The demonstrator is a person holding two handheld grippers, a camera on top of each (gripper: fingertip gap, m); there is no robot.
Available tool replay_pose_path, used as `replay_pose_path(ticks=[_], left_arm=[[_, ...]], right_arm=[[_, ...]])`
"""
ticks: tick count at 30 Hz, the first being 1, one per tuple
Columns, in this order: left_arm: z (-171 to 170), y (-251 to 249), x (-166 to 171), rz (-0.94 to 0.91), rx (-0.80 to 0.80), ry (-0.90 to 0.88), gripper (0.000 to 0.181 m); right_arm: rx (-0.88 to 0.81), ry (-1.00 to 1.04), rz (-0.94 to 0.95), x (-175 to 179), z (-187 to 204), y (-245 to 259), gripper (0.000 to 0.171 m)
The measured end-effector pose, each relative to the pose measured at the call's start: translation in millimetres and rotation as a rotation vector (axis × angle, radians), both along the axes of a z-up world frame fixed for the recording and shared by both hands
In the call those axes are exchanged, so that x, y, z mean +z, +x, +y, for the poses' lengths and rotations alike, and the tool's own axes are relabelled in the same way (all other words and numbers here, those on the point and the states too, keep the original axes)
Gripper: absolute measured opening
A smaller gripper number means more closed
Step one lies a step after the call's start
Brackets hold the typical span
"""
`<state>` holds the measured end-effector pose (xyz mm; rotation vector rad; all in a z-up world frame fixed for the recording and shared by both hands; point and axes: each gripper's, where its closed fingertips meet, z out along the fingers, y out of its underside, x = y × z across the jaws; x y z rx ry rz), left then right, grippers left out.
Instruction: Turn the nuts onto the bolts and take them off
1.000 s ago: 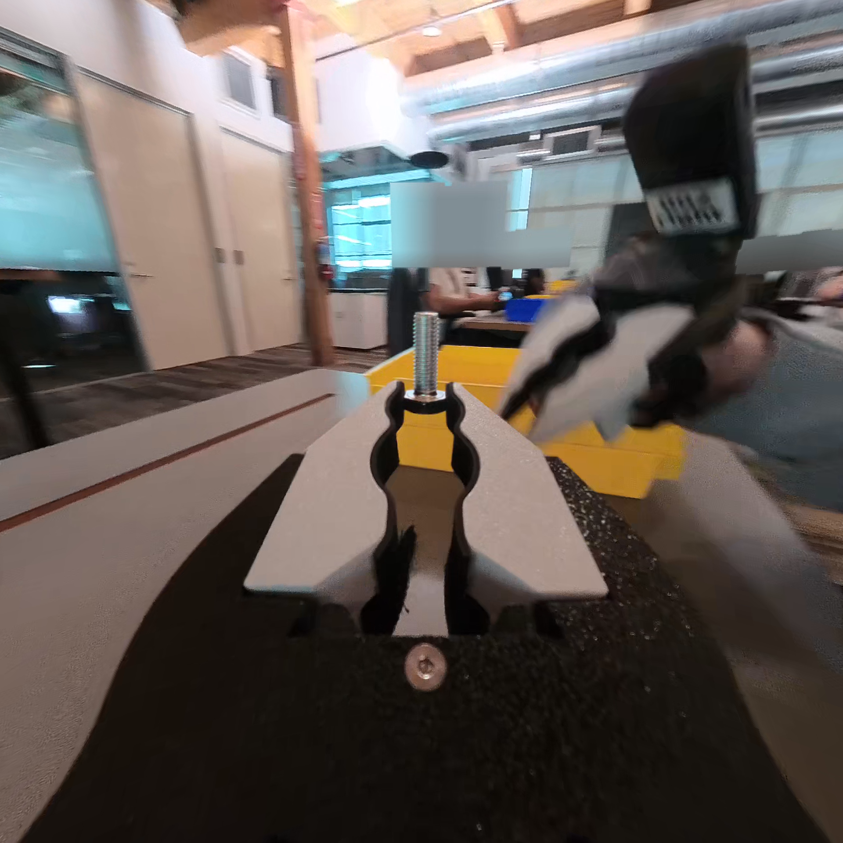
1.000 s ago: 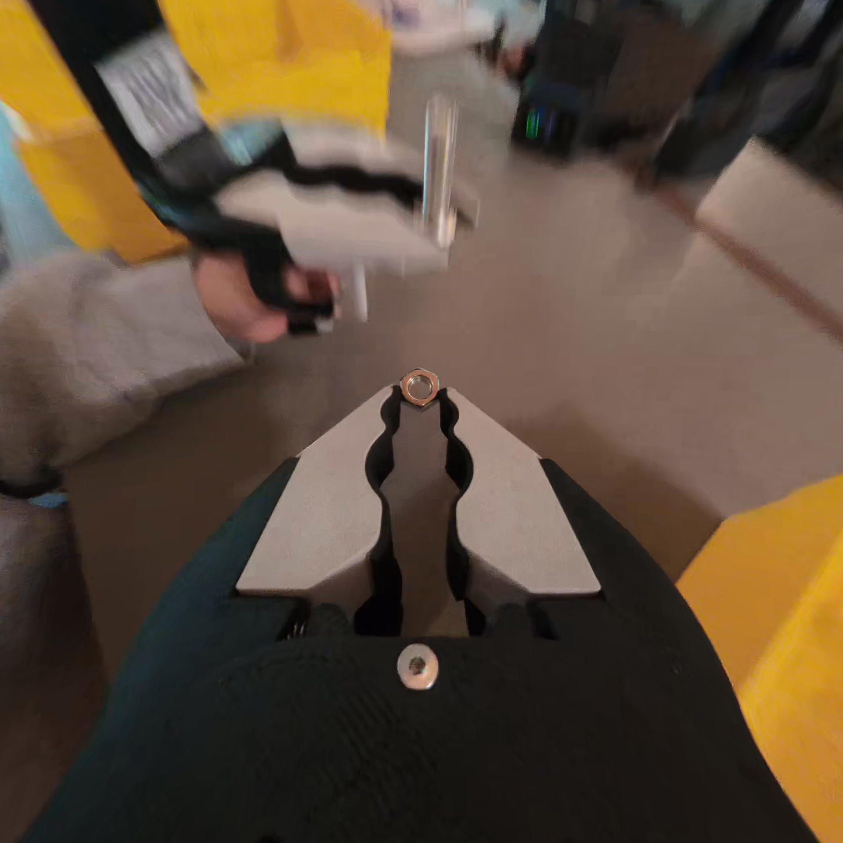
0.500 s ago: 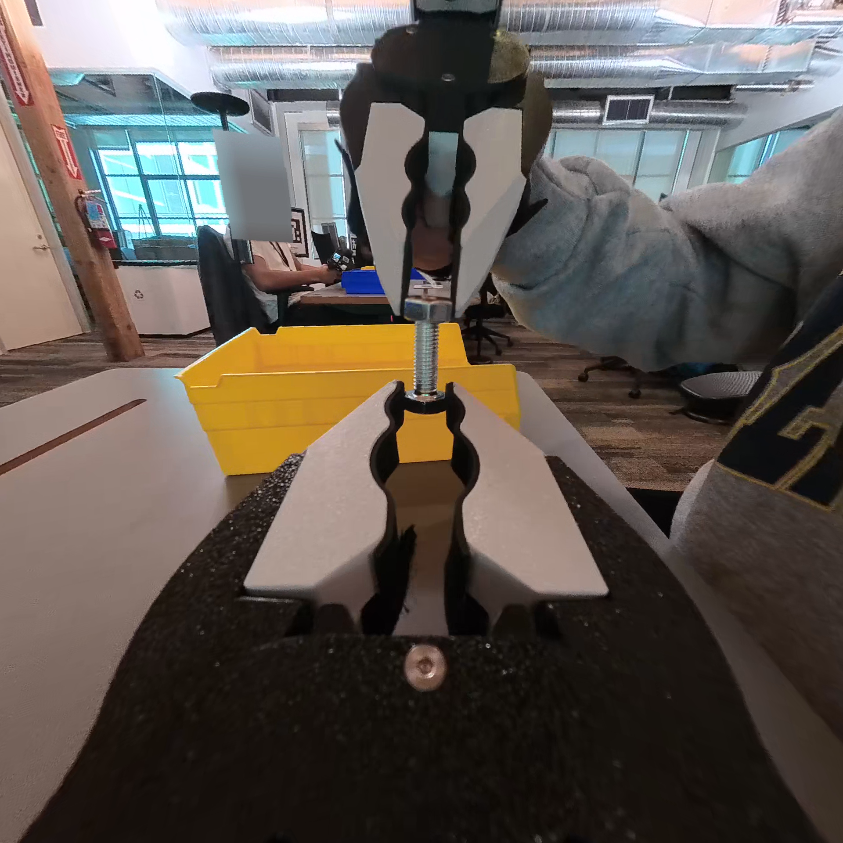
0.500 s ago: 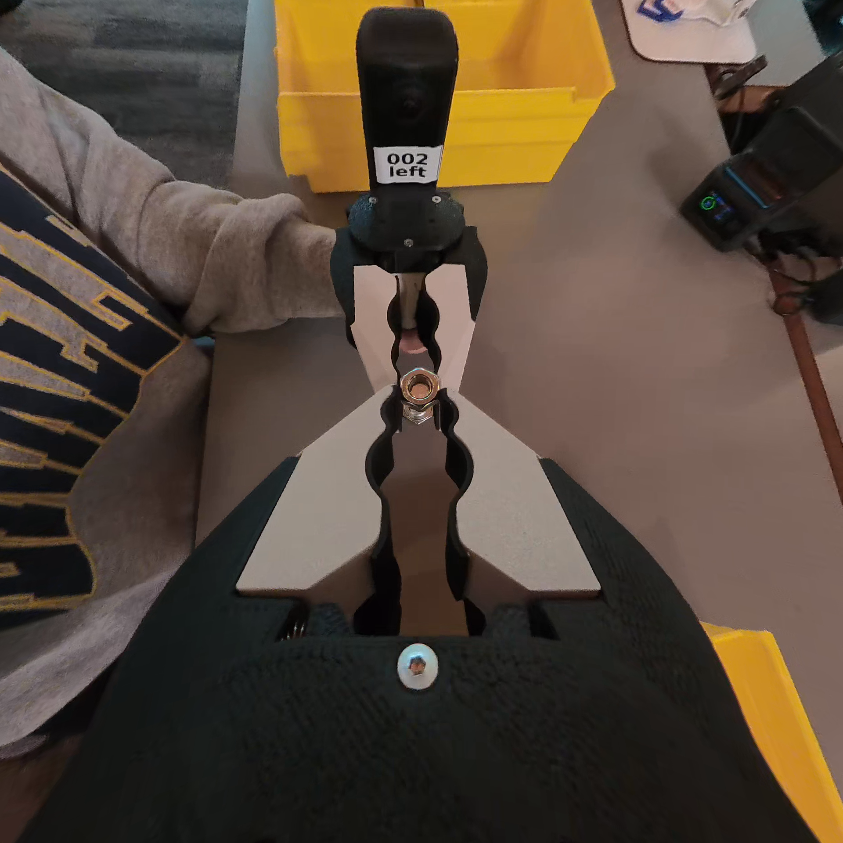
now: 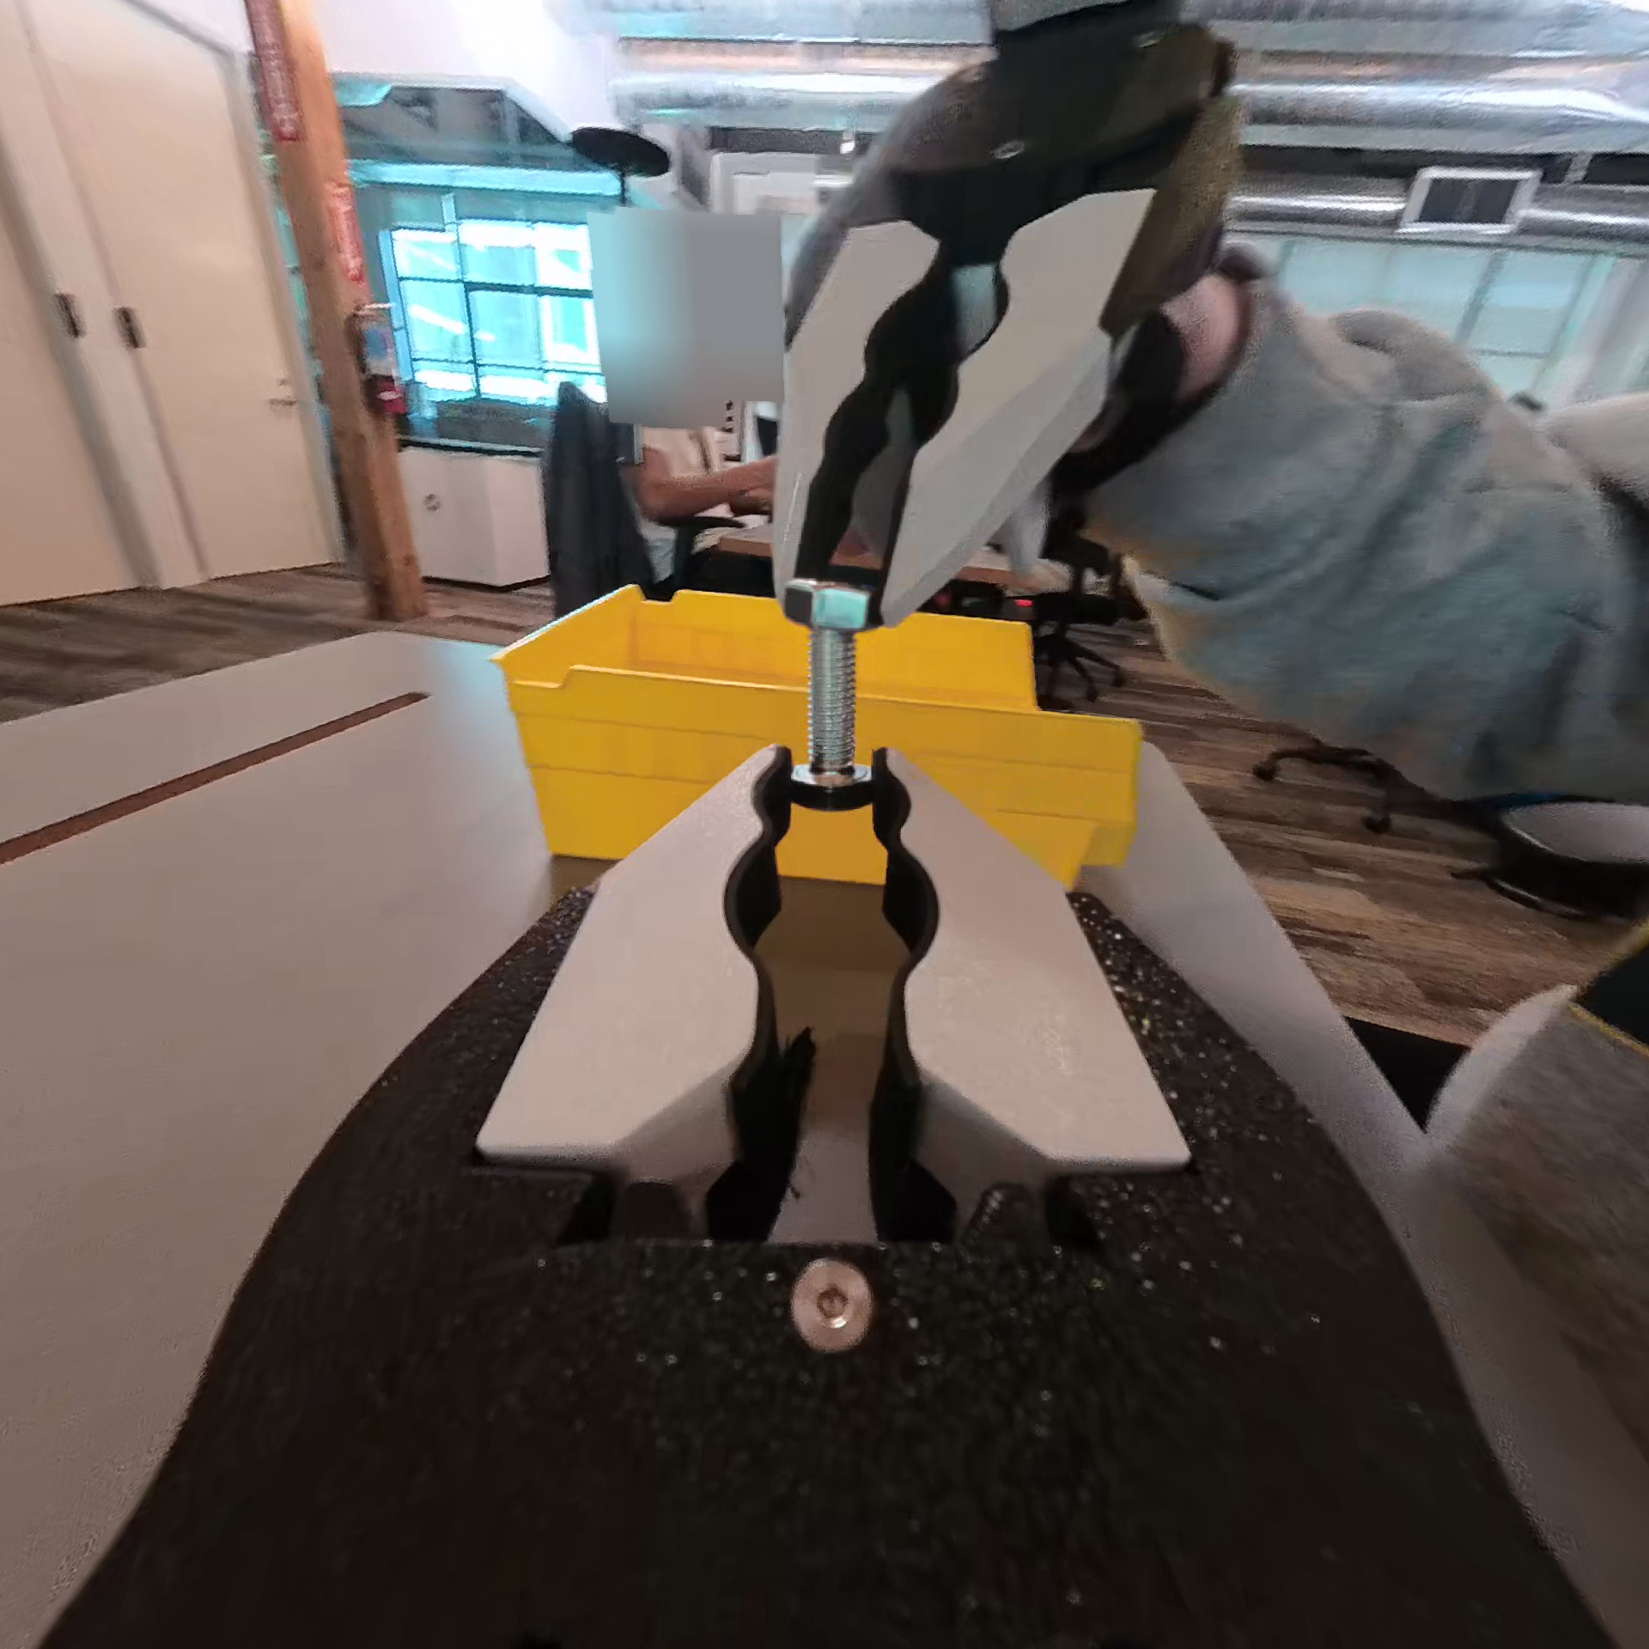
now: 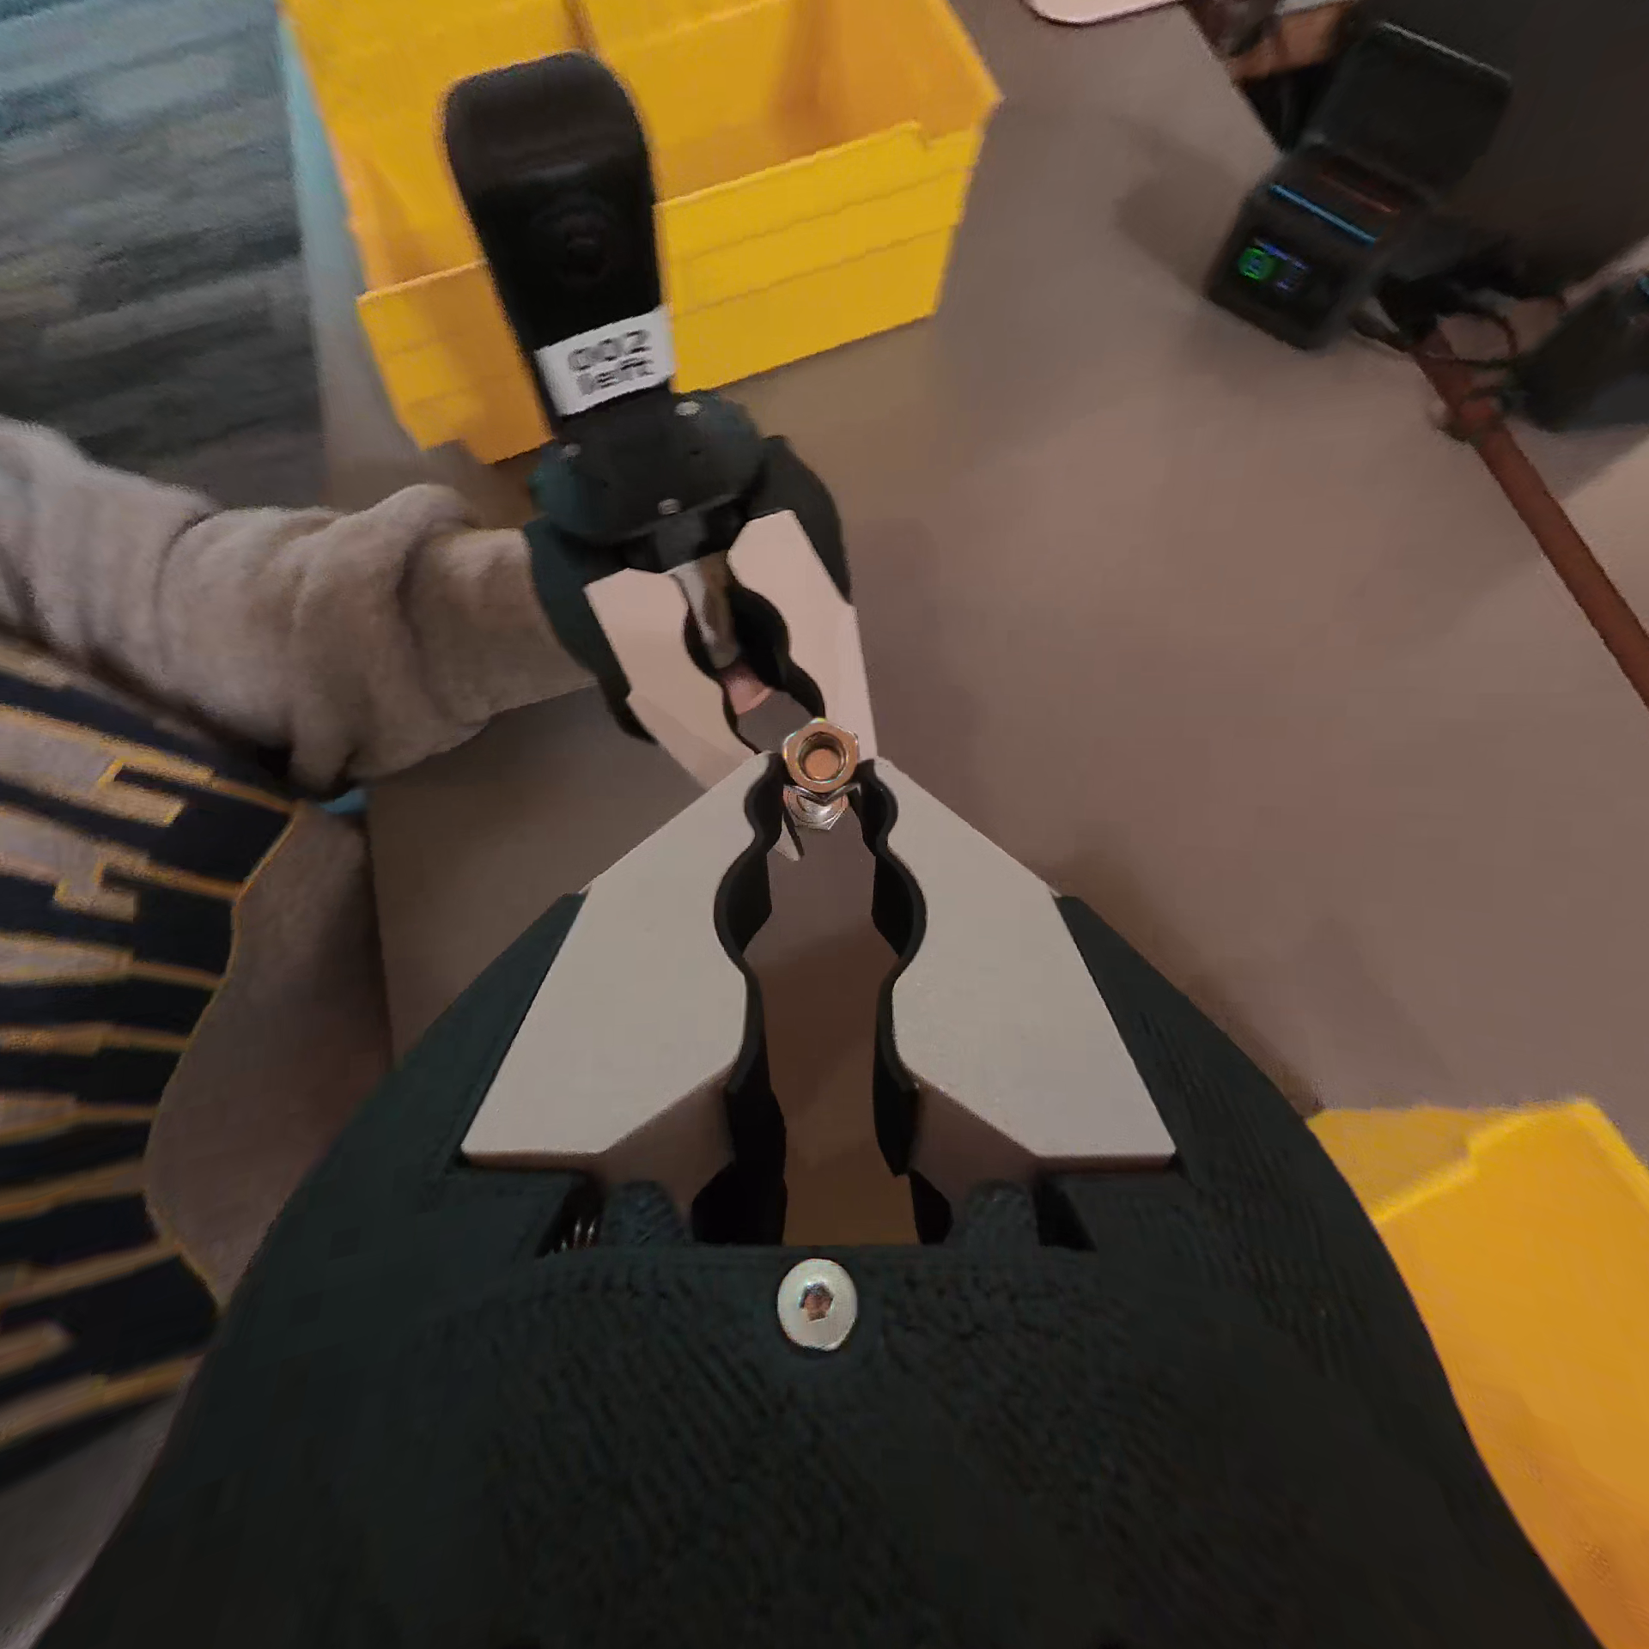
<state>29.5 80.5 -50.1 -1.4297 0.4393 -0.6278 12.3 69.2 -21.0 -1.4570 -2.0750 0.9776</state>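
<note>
My left gripper (image 5: 832,778) is shut on the head of a silver bolt (image 5: 830,700) and holds it upright, thread pointing up. My right gripper (image 6: 819,769) comes down from above, shut on a hex nut (image 6: 819,758) that sits on the top end of the bolt. In the left wrist view the nut (image 5: 830,607) is at the bolt's tip between the right gripper's fingertips (image 5: 901,571), which tilt to the left. In the right wrist view the left gripper (image 6: 803,741) lies just beyond and under my fingertips. The bolt's head (image 6: 816,807) shows below the nut.
A yellow bin (image 5: 714,714) stands on the grey table (image 5: 223,892) just behind the bolt; it also shows in the right wrist view (image 6: 803,223). Another yellow bin (image 6: 1499,1249) is at lower right. A black device (image 6: 1356,196) with cables sits at upper right. A person's grey sleeve (image 6: 268,607) holds the left gripper. Only a small space, under 4 cm, lies between the two pairs of fingers.
The right gripper swung in and set the nut on the bolt's tip, then tilted and turned about the bolt. The left gripper kept hold of the bolt.
</note>
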Motion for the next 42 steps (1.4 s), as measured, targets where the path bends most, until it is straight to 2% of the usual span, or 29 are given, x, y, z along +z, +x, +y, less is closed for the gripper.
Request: replay_pose_path(ticks=[3,6,19,23,26,30,38,42], left_arm=[[9.8,-9.1,-7.5,0.040,0.101,-0.036,0.016],[15.2,-12.9,-11.3,0.057,0.161,-0.053,0.015],[15.9,-15.3,-9.8,0.022,0.162,-0.051,0.016],[16.3,-15.6,-8.6,0.003,0.165,-0.049,0.016],[13.1,-14.4,-1.6,-0.051,0.135,-0.024,0.015],[3.8,-6.3,11.6,-0.136,0.032,0.023,0.016],[-7.1,10.1,17.5,-0.168,-0.103,0.040,0.016],[-5.2,12.0,14.0,-0.161,-0.103,0.024,0.016]], right_arm=[[-0.167,0.017,-0.013,-6.8,10.7,-7.2,0.016],[-0.256,0.041,-0.013,-10.8,16.6,-10.8,0.016],[-0.271,0.041,0.056,-7.8,18.0,-14.7,0.017],[-0.267,0.024,0.117,-0.1,16.1,-15.5,0.032],[-0.253,-0.010,0.268,12.0,12.1,-18.4,0.063],[-0.139,-0.154,0.473,23.7,-15.9,-19.5,0.087],[-0.080,-0.274,0.568,19.9,-32.1,-19.9,0.092],[-0.047,-0.301,0.575,20.1,-38.1,-18.1,0.092]])
